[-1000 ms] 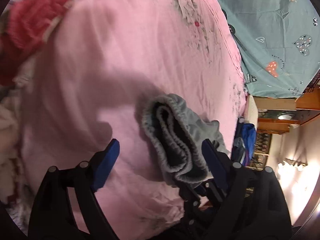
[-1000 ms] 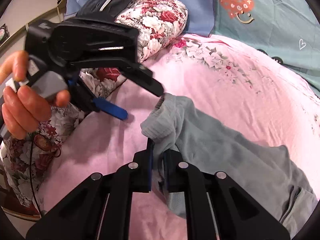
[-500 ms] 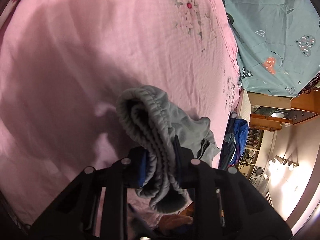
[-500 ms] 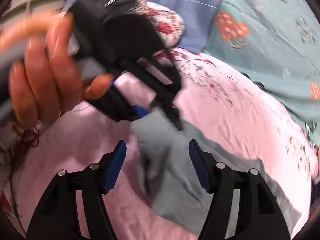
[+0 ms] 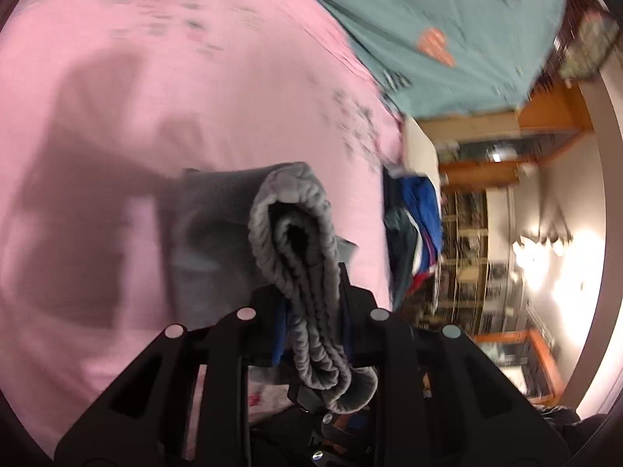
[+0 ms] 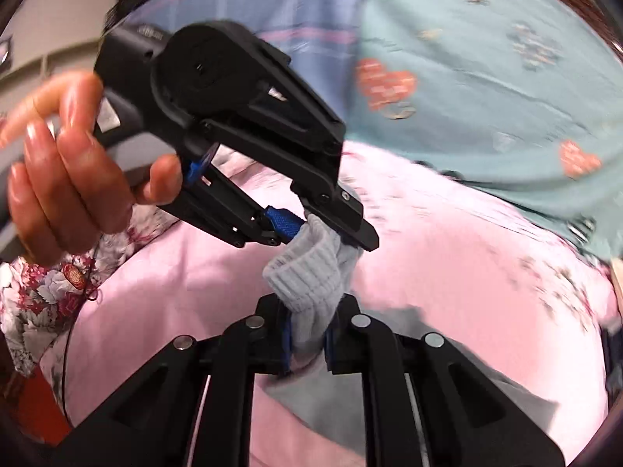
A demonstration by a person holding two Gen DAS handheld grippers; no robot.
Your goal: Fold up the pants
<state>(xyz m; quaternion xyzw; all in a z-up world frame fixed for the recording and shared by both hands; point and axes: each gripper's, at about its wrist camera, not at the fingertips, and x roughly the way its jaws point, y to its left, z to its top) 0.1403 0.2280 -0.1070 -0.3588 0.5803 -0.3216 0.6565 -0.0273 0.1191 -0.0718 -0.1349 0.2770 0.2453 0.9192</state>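
The left tongs [image 5: 311,307] are closed tight on the gray pants [image 5: 296,233]. They pinch the thick, stretchy waistband, which is bunched up in a roll between the two black arms. The right tongs [image 6: 307,334] are closed on the pants too. They hold another bit of the same ribbed waistband, very near the spot where the left tongs bite. From the right camera, the left tongs show just above, with a person's hand [image 6: 66,163] wrapped around the handle.

The rest of the pants hangs down from the tongs and trails onto the pink bed sheet [image 5: 117,116]. The pants look lifted at the top end, while the legs lie on the bed, low in the right view. Behind the bed there is a teal cloth with hearts [image 6: 486,78] and a flowery pillow [image 6: 43,295]. A pile of blue clothes [image 5: 412,225] sits past the edge of the bed.

The step in hand looks like lifting the waistband so the pants can be spread out or folded over. To do it well, both tongs should keep a firm pinch, because the fat waistband could slip out. The two tongs are close together, so they probably need to move apart along the waistband to pull it flat. Lifting both sides evenly should keep the legs straight and not twisted.
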